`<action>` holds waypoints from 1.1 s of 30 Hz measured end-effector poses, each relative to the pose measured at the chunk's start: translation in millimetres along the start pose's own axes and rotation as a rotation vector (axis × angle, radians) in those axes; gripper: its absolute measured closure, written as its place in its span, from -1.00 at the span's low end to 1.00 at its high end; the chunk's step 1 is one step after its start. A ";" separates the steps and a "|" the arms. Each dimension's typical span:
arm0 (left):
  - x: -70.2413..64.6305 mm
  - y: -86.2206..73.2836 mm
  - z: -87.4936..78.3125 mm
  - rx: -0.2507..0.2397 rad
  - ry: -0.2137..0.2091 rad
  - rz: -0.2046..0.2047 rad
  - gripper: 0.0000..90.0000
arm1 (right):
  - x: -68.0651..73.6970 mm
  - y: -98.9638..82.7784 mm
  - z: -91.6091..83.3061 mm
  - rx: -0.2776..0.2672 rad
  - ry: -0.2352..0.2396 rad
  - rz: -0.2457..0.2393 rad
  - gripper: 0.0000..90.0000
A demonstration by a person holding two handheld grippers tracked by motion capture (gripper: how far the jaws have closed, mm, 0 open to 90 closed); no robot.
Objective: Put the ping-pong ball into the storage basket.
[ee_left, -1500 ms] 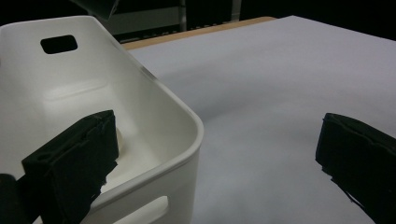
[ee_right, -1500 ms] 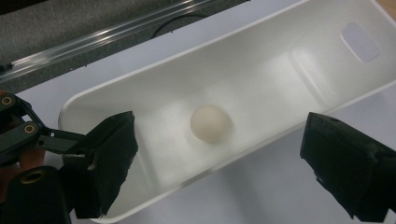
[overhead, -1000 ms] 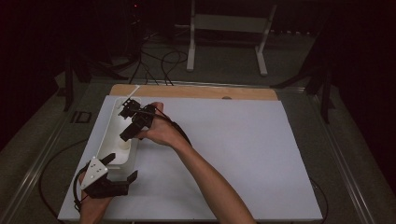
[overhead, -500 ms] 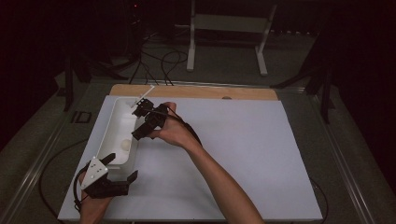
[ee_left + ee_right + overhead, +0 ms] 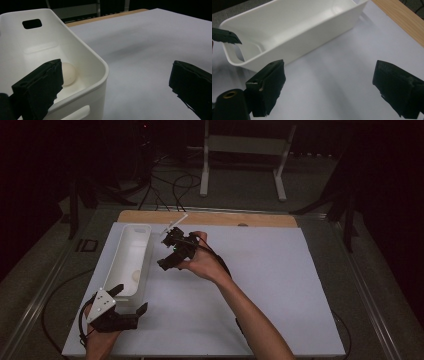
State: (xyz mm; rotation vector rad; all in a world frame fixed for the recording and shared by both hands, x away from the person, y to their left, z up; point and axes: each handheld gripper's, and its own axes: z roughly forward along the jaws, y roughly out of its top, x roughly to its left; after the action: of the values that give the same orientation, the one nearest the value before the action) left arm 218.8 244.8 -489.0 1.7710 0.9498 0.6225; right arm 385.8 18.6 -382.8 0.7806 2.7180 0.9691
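White bin [image 5: 131, 257] sits at the left of the counter [image 5: 260, 285], long axis running away from the person. One pale ball [image 5: 68, 73] lies in the bin's near end. Left tongs [image 5: 120, 306] rest at the bin's near corner, jaws wide apart, one on each side of the wall. Right tongs [image 5: 172, 251] hover just beside the bin, jaws apart, empty. Judgement: ball deposited; nothing loose visible on the sheet, so little or nothing seems left.
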 end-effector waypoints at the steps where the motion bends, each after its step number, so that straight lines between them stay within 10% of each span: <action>1: 0.0 0.0 0.0 0.000 0.000 0.000 -1.00 | -1.9 -2.8 -1.9 -0.005 -0.003 0.004 -0.77; 33: 0.3 0.6 1.2 -0.002 -0.003 -0.010 -1.00 | -49.7 -100.1 -59.3 -0.065 -0.105 0.133 -0.77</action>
State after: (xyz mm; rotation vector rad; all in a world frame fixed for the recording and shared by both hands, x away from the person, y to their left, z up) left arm 220.1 244.3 -488.9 1.7633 0.9554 0.6144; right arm 367.6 -105.4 -400.6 0.9811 2.5596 1.0072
